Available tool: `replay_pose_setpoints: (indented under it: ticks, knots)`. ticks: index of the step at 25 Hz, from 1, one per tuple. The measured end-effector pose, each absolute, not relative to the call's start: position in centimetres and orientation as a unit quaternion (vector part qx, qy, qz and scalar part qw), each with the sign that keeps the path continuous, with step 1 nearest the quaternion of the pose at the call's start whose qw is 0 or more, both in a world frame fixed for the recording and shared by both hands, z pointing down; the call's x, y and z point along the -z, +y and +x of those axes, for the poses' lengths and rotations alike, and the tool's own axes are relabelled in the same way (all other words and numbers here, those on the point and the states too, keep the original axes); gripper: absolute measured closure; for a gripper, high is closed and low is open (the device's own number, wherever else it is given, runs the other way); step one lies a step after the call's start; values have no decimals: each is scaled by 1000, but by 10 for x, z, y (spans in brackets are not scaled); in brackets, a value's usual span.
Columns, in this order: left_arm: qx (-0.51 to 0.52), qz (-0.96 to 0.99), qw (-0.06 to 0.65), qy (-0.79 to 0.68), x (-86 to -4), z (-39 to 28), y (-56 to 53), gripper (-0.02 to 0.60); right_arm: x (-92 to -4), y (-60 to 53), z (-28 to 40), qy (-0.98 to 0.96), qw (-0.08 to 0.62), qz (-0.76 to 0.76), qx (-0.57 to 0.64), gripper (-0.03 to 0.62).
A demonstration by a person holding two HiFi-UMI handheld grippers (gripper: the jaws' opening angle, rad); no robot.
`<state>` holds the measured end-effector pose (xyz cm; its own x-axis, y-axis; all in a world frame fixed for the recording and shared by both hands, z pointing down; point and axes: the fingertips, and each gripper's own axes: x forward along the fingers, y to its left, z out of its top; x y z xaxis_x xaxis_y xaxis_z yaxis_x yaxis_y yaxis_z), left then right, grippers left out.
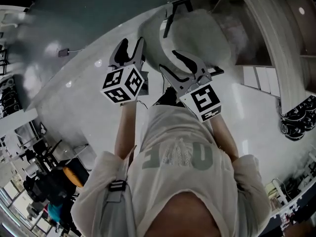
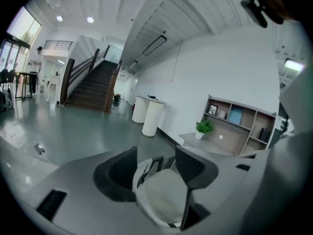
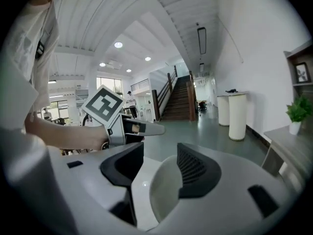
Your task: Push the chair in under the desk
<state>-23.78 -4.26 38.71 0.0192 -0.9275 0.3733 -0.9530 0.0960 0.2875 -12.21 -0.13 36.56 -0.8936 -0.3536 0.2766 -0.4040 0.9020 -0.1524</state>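
Standing right behind the white chair (image 1: 195,31), a person in a pale shirt (image 1: 173,157) holds both tools out toward its rounded back. The left gripper (image 1: 132,46) sits at the chair's left edge with its jaws spread apart, and its own view shows the chair's pale shell and a black frame piece (image 2: 152,166) in the gap between them, with neither pad pressing on anything. The right gripper (image 1: 169,61) is at the near rim of the chair, just right of the other tool; its jaws are also released and wide, with the chair's curved white rim showing between them and no pad closed on it. No view makes clear whether either tool touches the chair. The chair stands on a glossy grey floor (image 1: 74,93), and the desk (image 2: 215,143) lies beyond it and to its right, carrying a small green plant (image 2: 204,127) beneath a wooden shelf unit (image 2: 242,124). Farther beyond the chair, to its left, a dark staircase (image 2: 95,84) rises.
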Motion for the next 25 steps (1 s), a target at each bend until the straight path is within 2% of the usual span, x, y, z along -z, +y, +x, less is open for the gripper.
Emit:
replay_pose_setpoints:
  ticks: [6,17,25]
  knots:
    - [-21,647,355,-675,-467,-260,-41,337,-450,18,-169,-955,209,161,-138,387]
    - [-42,614,449,-648,-556,-269,-52,341,-574,26,-194,-910,354,155,-150,387]
    - [-50,611,491,-619,-582,-256,-56,367,-600,27,-204,-900,369,167,-159,388]
